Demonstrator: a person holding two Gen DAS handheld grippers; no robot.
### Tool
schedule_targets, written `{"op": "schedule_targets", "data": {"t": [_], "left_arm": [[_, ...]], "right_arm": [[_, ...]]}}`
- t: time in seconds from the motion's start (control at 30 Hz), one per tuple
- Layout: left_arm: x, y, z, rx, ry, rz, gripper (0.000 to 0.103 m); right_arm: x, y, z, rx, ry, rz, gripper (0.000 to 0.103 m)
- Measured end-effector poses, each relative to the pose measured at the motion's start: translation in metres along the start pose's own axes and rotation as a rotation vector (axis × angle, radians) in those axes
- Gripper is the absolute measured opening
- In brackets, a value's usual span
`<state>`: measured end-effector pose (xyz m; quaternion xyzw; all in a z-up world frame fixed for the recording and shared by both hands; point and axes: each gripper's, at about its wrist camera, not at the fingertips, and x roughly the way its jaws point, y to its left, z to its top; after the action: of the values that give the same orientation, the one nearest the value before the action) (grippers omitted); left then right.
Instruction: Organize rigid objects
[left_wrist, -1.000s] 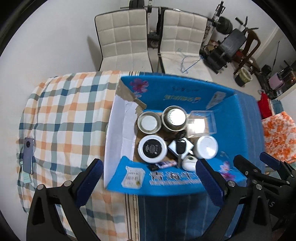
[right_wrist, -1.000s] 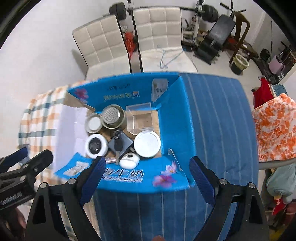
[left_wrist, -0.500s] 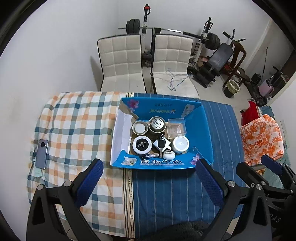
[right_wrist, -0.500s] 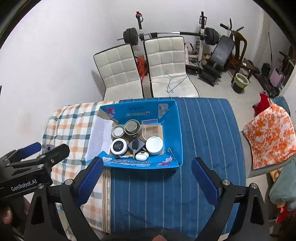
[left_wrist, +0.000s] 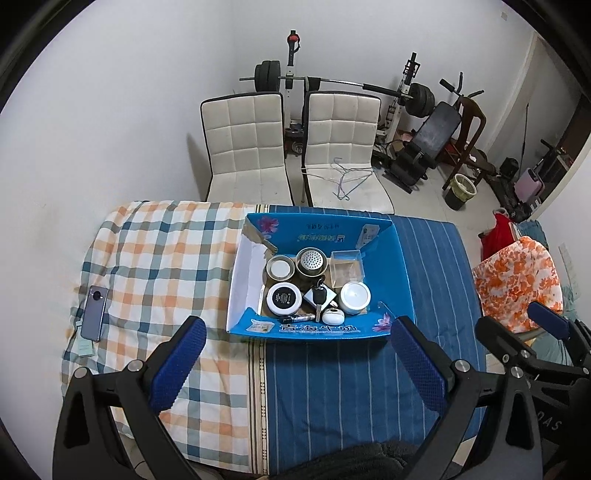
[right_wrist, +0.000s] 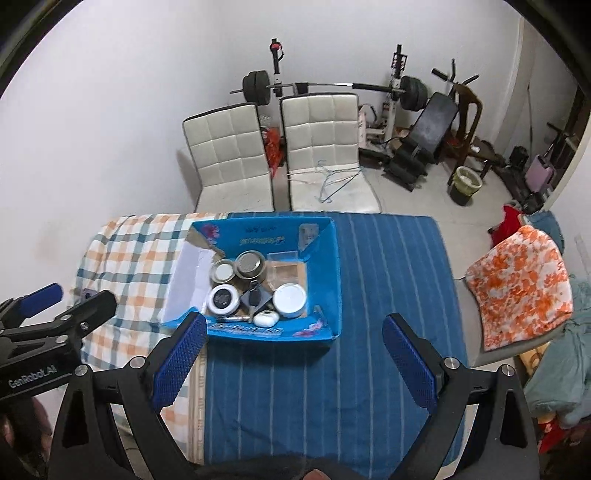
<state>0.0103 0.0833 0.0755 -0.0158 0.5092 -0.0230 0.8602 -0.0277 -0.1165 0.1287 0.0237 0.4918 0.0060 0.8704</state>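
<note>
Left gripper (left_wrist: 295, 363): fingers spread wide, holding nothing, poised above the cloth-covered table (left_wrist: 332, 387). Right gripper (right_wrist: 291, 360): likewise wide apart and empty. Ahead of both, the blue box (left_wrist: 400, 266) sits on the table, containing tins, a white jar (left_wrist: 355, 295), a car key (left_wrist: 318, 295) and a clear case (left_wrist: 346, 266). A phone (left_wrist: 94, 308) lies well apart on the checked cloth.

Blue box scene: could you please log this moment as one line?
left gripper open, empty | right gripper open, empty | blue box holds jars, key | phone outside
</note>
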Motion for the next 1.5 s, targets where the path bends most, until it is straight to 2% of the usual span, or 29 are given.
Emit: {"op": "schedule_targets", "data": {"t": [0.47,1.5], "left_arm": [[-0.0017,0.0085,-0.0061,-0.038,-0.003,0.005,0.103],[0.0004,0.0070,-0.0006,-0.025,-0.007,0.013,0.103]], "right_arm": [[0.0048,-0.0054,0.0012,0.017,-0.009,-0.041,0.098],[0.0071,-0.0050,0.0002,0.014,-0.029,-0.056,0.098]]}}
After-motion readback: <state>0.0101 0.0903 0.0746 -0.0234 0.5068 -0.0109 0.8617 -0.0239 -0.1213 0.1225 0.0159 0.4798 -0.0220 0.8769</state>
